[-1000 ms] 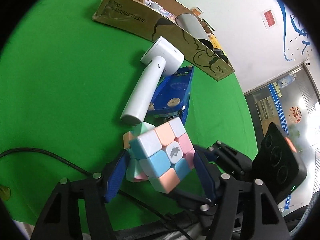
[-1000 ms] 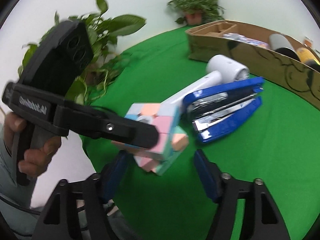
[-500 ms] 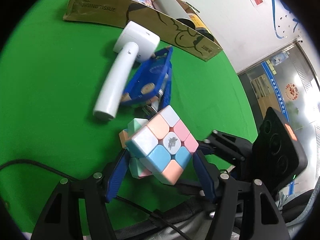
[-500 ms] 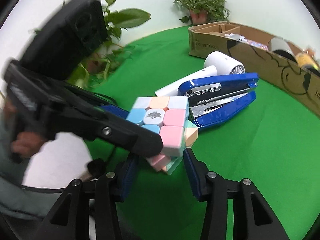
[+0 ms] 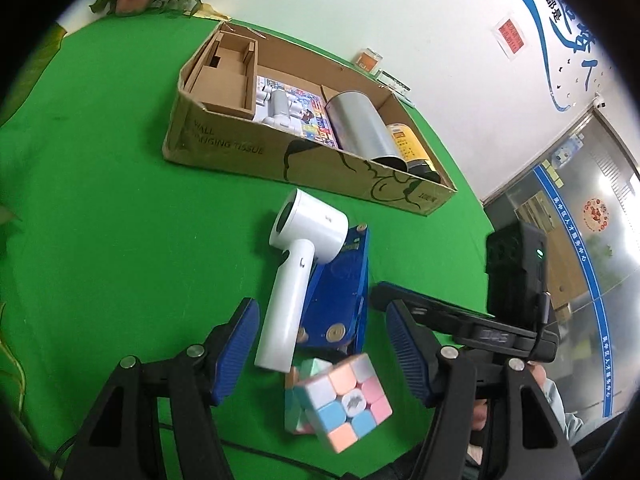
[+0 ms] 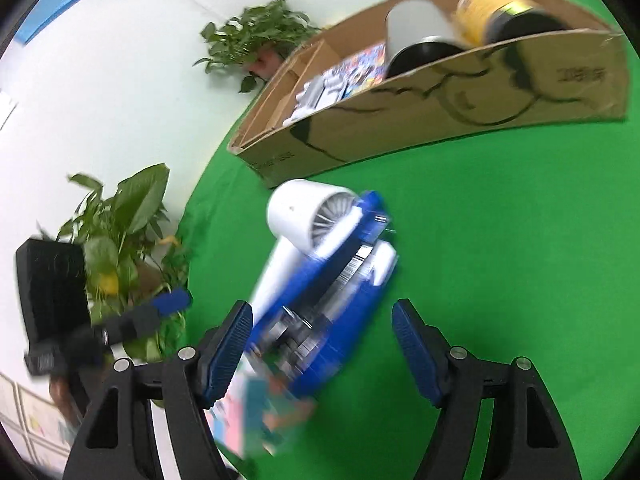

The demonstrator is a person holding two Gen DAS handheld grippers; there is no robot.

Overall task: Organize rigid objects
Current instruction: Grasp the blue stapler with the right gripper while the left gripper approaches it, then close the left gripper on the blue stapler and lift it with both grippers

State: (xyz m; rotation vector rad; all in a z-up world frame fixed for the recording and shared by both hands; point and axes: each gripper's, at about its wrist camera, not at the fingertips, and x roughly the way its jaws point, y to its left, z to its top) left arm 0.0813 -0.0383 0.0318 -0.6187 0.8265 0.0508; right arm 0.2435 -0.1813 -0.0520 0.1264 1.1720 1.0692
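Letting go of the pastel cube (image 5: 340, 400) since a moment back: left tongs (image 5: 320, 312) now standing half open, holding nothing. Lying on the green desk (image 5: 120, 220), cube just by the white hair dryer's (image 5: 296, 276) handle end. Right tongs (image 6: 322, 310) just opening wide, gripping nothing; blue stapler (image 6: 332, 292) and cube showing badly blurred there. Reading "HANGING TISSUE" on the cardboard box (image 5: 240, 148), holding a silver can (image 5: 360, 128), a half-hidden yellow can (image 5: 408, 144), and a colourful pack (image 5: 312, 116).

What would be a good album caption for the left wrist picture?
Open claw hovering over a pastel puzzle cube, white hair dryer and blue stapler.
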